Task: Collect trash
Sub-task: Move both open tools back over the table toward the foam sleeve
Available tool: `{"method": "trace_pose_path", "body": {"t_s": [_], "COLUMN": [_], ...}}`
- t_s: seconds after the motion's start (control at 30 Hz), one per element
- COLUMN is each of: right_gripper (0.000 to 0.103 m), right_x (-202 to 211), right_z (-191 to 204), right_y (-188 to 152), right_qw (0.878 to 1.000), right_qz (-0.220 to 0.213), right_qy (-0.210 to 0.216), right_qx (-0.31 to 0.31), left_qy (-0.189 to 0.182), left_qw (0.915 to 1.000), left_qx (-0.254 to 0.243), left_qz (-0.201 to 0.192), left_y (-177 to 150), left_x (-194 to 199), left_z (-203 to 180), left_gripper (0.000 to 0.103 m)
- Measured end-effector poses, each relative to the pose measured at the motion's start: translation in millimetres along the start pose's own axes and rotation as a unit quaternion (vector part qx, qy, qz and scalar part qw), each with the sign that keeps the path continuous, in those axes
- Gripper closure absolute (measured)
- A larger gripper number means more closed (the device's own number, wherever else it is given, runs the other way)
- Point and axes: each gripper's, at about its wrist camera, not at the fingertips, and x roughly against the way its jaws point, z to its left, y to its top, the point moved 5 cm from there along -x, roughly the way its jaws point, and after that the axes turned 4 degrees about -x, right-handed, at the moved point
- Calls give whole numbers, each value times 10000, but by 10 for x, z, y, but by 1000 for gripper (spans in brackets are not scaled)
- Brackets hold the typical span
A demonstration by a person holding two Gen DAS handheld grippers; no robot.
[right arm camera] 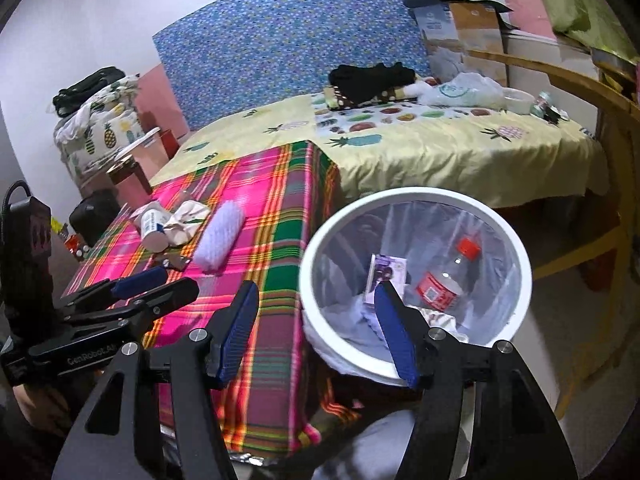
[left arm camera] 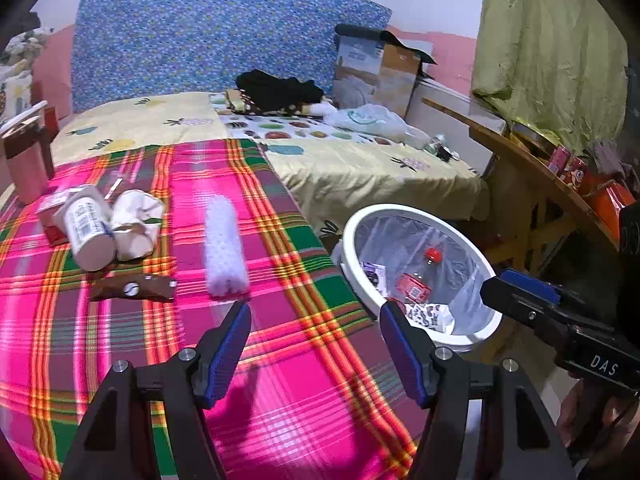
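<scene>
A white foam net sleeve [left arm camera: 225, 247] lies on the pink plaid cloth [left arm camera: 280, 380], just ahead of my open, empty left gripper [left arm camera: 315, 316]. Left of it lie two paper cups [left arm camera: 90, 226] [left arm camera: 136, 222] and a brown wrapper [left arm camera: 134, 288]. A white bin [left arm camera: 352, 240] with a clear liner stands at the table's right side and holds a plastic bottle [right arm camera: 444, 280], a small card [right arm camera: 386, 276] and crumpled paper. My right gripper [right arm camera: 316, 298] is open and empty, over the bin's near rim [right arm camera: 516, 240]. The sleeve [right arm camera: 220, 240] and cups [right arm camera: 154, 228] also show in the right wrist view.
A bed with yellow pineapple sheet [left arm camera: 360, 168] lies behind the table, with black clothes [left arm camera: 276, 88], a plastic bag [left arm camera: 372, 120] and a cardboard box [left arm camera: 384, 68]. A wooden shelf with cans [left arm camera: 568, 168] is at right. A pink box [left arm camera: 24, 160] stands at the table's left.
</scene>
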Motion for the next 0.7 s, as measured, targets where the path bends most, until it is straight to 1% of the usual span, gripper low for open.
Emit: {"method": "trace_pose_path", "body": {"t_s": [0.13, 0.27, 0.33, 0.4, 0.57, 0.7], "right_gripper": [41, 41, 41, 41, 41, 41], "right_x": [-17, -52, -67, -80, -113, -154], "right_z": [98, 173, 206, 256, 369, 462], "right_y": [-3, -24, -37, -49, -84, -90], "right_qw": [9998, 9996, 9995, 9992, 9982, 9973], "right_qz": [-46, 32, 71, 111, 258, 318], "right_qy": [26, 89, 143, 180, 441, 557], "right_qx": [178, 276, 285, 339, 324, 364], "left_qy": [165, 338, 417, 486, 655, 759], "left_qw": [9998, 9993, 9990, 9987, 9975, 9964], "left_qx": [31, 63, 82, 127, 261, 378], "left_qz": [-79, -116, -113, -94, -81, -52], "left_y": [-29, -56, -73, -96, -178, -225], "left_x": [100, 176, 198, 218, 277, 320], "left_z": [81, 189, 232, 285, 429, 548], "left_gripper": [36, 37, 41, 42, 42, 42]}}
